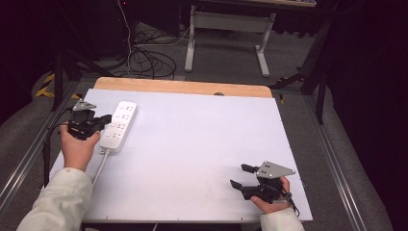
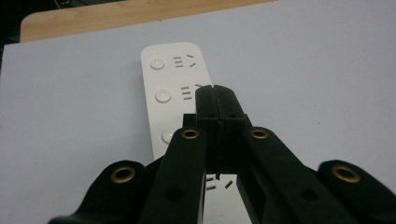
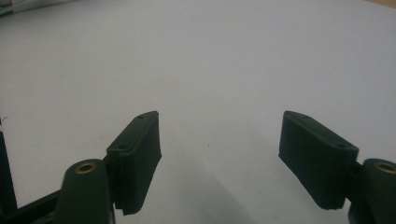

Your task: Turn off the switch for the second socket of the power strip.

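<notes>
— Starting nearest the person: what is the right gripper [image 1: 243,176] doing?

— It is resting at about five o'clock on the white table sheet [image 1: 192,154], held in the right hand [image 1: 272,195]. Its jaws are standing wide apart with nothing between them; the right gripper view is showing bare sheet beyond the two pads [image 3: 137,154].

— And the left gripper [image 1: 105,119]?

— It is sitting farther off, at about nine o'clock, held in the left hand [image 1: 77,147]. Its jaws are pressing together, gripping nothing, and the tips are hovering over or touching the white power strip [image 1: 119,126]; I cannot tell which.

— Where is the strip lying?

— It is lying flat at about ten o'clock, running lengthwise away from the person, its white cord [image 1: 98,168] trailing back toward seven o'clock. The left gripper view is showing round buttons [image 2: 157,64] beside its sockets.

— Anything beyond?

— A wooden table edge [image 1: 183,86] is showing at twelve o'clock, with cables [image 1: 144,60] lying on the floor behind.
</notes>
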{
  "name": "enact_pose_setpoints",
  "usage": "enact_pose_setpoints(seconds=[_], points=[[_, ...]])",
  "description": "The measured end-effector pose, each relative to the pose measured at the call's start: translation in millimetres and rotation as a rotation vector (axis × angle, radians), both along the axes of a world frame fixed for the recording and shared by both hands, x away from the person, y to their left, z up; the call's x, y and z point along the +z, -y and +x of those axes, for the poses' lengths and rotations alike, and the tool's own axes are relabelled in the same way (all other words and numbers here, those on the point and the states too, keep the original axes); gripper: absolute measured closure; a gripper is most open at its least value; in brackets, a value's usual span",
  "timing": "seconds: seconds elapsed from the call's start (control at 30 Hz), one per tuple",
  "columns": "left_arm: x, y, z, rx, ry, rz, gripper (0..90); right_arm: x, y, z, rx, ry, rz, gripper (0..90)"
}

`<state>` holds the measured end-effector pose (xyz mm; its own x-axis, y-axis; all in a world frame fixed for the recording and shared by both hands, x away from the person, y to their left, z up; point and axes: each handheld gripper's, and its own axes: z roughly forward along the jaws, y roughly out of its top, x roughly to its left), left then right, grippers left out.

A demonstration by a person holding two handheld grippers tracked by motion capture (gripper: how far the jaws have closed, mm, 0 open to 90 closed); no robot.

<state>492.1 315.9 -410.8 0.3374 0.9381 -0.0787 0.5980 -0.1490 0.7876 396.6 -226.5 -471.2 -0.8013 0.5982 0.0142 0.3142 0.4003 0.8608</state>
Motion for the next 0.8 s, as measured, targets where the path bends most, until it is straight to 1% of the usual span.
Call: enact_pose_setpoints(seconds=[0.07, 0.13, 0.17, 0.3, 0.53, 0.7, 0.8], points=[[-2.2, -0.5, 3.2, 0.004, -0.016, -0.009, 90.0, 0.0, 0.1, 0.0, -0.001, 0.001, 0.000, 29.5], [-5.0, -0.5, 6.1, 0.015, -0.026, -0.008, 90.0, -0.1, 0.2, 0.0, -0.002, 0.001, 0.000, 29.4], [-6.1, -0.8, 7.4, 0.017, -0.036, -0.005, 90.0, -0.2, 0.1, 0.1, -0.002, 0.001, 0.002, 29.4], [-10.9, -0.3, 12.7, 0.037, -0.049, 0.016, 90.0, -0.4, 0.1, 0.1, -0.002, 0.000, -0.001, 29.4], [-18.2, 0.4, 23.3, 0.087, -0.079, 0.026, 90.0, -0.9, -0.3, 0.3, 0.001, -0.002, -0.005, 29.4], [-21.6, -0.7, 26.2, 0.098, -0.102, 0.049, 90.0, -1.2, 0.1, 0.7, 0.001, -0.004, -0.003, 29.4], [-22.2, -1.2, 27.2, 0.124, -0.116, 0.023, 90.0, -1.5, -0.2, 0.9, 0.003, -0.006, -0.005, 29.4]])
